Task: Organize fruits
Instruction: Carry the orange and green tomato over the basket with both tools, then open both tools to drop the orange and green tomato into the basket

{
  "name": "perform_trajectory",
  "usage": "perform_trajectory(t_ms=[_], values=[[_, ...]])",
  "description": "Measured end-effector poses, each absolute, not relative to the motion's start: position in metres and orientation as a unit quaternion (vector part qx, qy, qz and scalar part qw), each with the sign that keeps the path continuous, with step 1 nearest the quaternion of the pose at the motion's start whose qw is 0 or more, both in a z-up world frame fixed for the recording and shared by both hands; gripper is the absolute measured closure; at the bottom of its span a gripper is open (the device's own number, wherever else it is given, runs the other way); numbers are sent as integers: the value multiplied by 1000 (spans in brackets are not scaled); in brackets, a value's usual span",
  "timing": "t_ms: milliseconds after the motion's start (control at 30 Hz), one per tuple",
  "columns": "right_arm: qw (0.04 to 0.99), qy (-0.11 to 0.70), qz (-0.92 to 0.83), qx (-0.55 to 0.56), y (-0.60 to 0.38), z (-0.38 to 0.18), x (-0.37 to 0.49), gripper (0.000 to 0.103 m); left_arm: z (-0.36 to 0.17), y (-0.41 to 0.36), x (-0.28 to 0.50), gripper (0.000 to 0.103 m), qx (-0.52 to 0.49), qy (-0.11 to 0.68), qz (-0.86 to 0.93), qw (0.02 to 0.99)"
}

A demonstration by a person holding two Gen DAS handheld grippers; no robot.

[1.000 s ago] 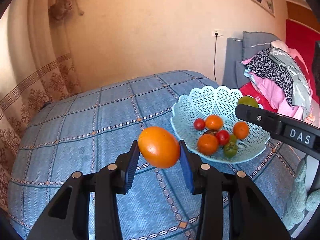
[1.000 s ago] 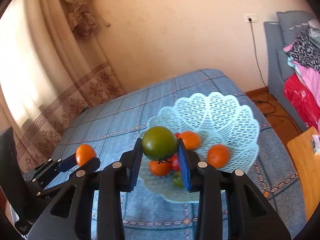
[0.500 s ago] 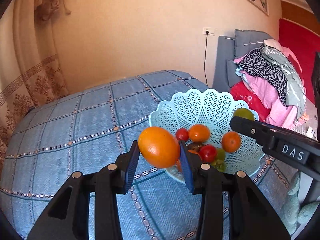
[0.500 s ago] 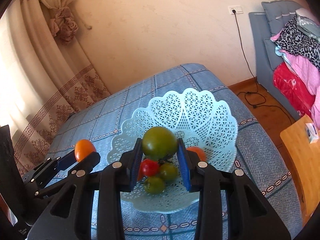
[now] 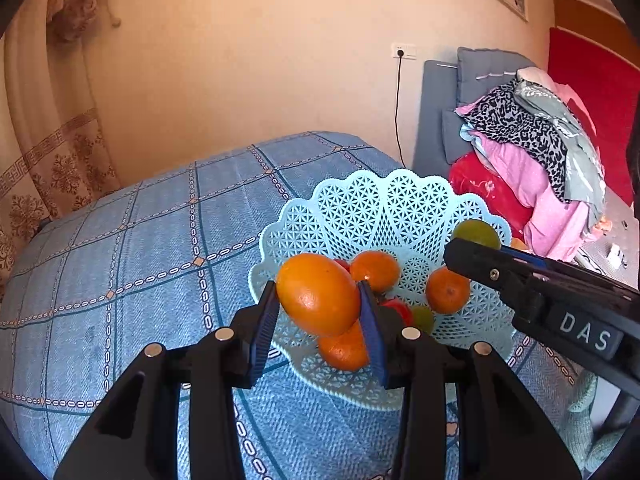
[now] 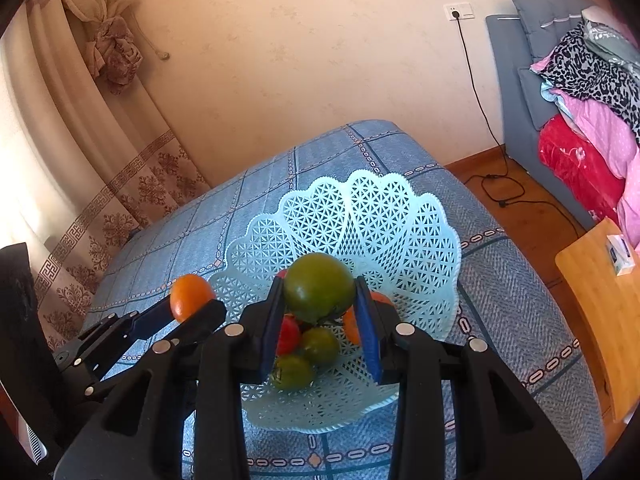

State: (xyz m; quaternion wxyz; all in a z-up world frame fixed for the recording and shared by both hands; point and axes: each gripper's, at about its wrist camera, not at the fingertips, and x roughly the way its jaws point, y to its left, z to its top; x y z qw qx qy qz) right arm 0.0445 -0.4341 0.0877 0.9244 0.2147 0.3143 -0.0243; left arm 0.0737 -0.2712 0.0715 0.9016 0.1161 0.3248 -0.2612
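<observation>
Black plastic grippers (image 5: 319, 320), blue ribbed jaws, silver screws, white "DAS" lettering.

Basket (image 6: 400, 232) on the tablecloth (image 5: 120, 248), near the far right part. Inside the basket, several small fruits (image 6: 316, 346) together at the bottom. Above the basket's near left rim, the orange (image 5: 318, 294) between the left gripper's (image 5: 320, 320) fingers. Right of it, over the basket's middle, the tomato (image 6: 318, 288) between the right gripper's (image 6: 320, 320) fingers. Behind the table, wall; at far right, sofa (image 5: 440, 120) with clothes (image 5: 540, 140) on top.

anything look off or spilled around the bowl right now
Nothing stands out. The bowl sits upright on the blue cloth with its fruit inside. The left tool holds an orange, the right tool a green tomato.
</observation>
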Motion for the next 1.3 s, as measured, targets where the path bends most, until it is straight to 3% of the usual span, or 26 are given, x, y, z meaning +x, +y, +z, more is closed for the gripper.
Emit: perform_trajectory(t_ms=[1100,1133,1167,1200,1267,1300], values=[[922,320,-39,215,-433,81,51,67,57,-271,85,62,93,336,-280,894],[921,321,-39,217,-434,81,51,67,56,-271,86,61,93,337,-280,894],[920,322,-38,220,-435,80,52,66,56,-271,86,52,92,336,-279,895],[919,322,-37,225,-437,80,52,56,57,-270,86,36,92,332,-276,897],[920,314,-42,230,-439,81,49,39,61,-267,84,26,89,313,-268,907],[921,311,-44,228,-439,83,48,39,62,-266,84,23,88,311,-267,908]])
